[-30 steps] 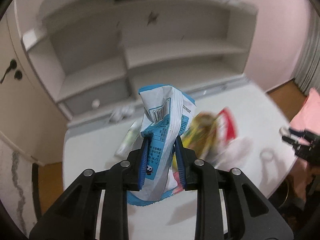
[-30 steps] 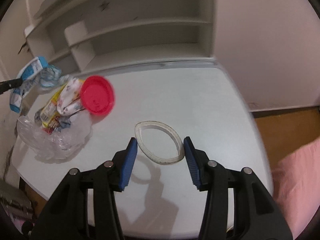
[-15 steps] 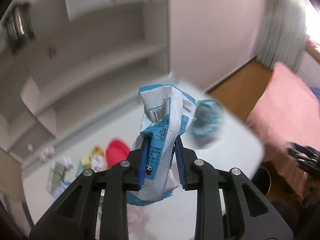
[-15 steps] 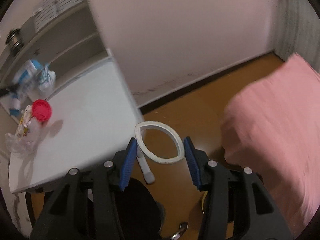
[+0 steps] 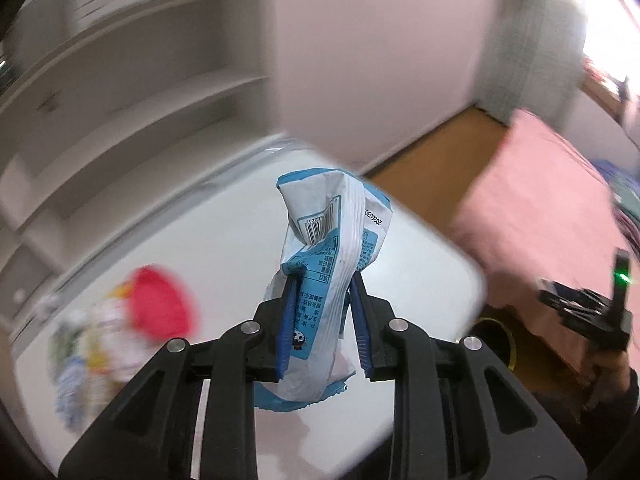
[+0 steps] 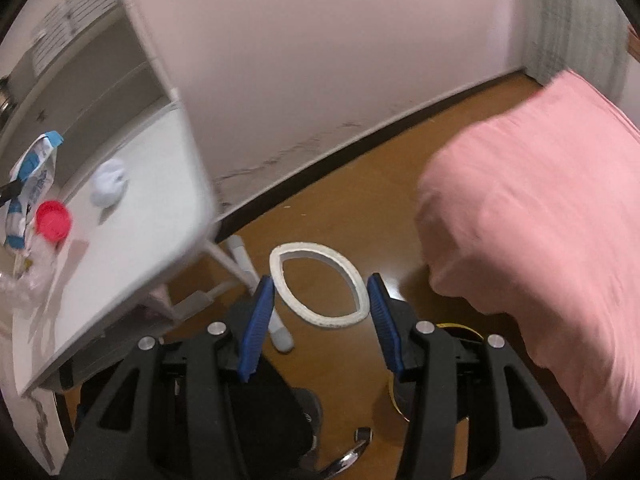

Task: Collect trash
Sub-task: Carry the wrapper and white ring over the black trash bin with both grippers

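White table [image 6: 132,216] sits against pale shelving [image 5: 120,92], with brown floor and a pink bed [image 6: 540,216] to one side; left-wrist view is motion-blurred. Left claw [image 5: 322,320] is clamped narrow on a crumpled blue-and-white snack wrapper [image 5: 328,248], held upright above the table's corner. Right claw [image 6: 320,308] is about half open and squeezing a white ring [image 6: 318,284] into an oval, out over the floor beside the table leg. More trash remains on the table: a red lid [image 6: 54,220], a clear plastic bag [image 6: 24,280], a white crumpled wad [image 6: 109,186]. Something dark and round shows below the right claw, possibly the bin; can't confirm. Risks, judging from this: the ring is gripped only at its two edges and under spring load, so a jolt could pop it out onto the floor. The wrapper is slick film pinched low down, so it could slide free during a fast swing. Releasing before either claw is over the bin would mean a miss.
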`<action>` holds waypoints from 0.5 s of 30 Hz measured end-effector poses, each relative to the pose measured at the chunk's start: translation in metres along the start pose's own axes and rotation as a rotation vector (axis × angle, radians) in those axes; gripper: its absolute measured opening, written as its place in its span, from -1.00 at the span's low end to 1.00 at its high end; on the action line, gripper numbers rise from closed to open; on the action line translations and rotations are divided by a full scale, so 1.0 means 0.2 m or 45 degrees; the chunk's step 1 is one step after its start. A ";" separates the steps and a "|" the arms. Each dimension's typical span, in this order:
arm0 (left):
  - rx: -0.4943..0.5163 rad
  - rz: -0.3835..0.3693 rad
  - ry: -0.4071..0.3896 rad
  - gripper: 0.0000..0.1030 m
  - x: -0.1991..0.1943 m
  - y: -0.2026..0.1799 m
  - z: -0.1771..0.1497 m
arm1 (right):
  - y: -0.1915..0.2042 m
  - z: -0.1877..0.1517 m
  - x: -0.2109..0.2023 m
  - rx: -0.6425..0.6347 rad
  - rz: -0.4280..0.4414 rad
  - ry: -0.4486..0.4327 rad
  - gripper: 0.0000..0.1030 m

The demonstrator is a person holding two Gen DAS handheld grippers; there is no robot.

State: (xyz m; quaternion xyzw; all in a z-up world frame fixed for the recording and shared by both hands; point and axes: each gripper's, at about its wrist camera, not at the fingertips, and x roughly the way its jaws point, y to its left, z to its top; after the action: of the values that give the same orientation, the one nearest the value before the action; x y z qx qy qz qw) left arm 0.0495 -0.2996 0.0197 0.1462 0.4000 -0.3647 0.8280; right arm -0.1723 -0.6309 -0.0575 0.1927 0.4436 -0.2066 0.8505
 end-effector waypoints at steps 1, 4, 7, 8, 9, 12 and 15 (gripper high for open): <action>0.049 -0.059 -0.010 -0.51 0.05 -0.13 0.01 | -0.07 -0.02 -0.02 0.032 -0.020 -0.001 -0.07; 0.197 -0.227 0.004 -0.51 0.20 -0.51 0.00 | -0.35 -0.13 -0.05 0.173 -0.102 0.011 -0.07; 0.363 -0.397 0.091 -0.50 0.44 -0.91 -0.07 | -0.56 -0.23 -0.05 0.290 -0.146 0.034 -0.07; 0.435 -0.453 0.119 -0.50 0.53 -1.05 -0.11 | -0.65 -0.27 -0.04 0.339 -0.159 0.050 -0.07; 0.483 -0.486 0.140 -0.50 0.60 -1.13 -0.14 | -0.72 -0.31 -0.02 0.381 -0.174 0.068 -0.07; 0.602 -0.553 0.265 -0.50 0.92 -1.43 -0.25 | -0.89 -0.43 0.05 0.488 -0.187 0.113 -0.07; 0.705 -0.526 0.344 -0.50 1.18 -1.61 -0.34 | -1.01 -0.55 0.15 0.580 -0.185 0.171 -0.07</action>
State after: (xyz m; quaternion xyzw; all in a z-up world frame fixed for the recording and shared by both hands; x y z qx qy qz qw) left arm -0.1230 -0.6011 -0.1882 0.3279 0.4129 -0.5959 0.6057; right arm -0.3371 -0.7503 -0.1696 0.3603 0.4537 -0.3487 0.7367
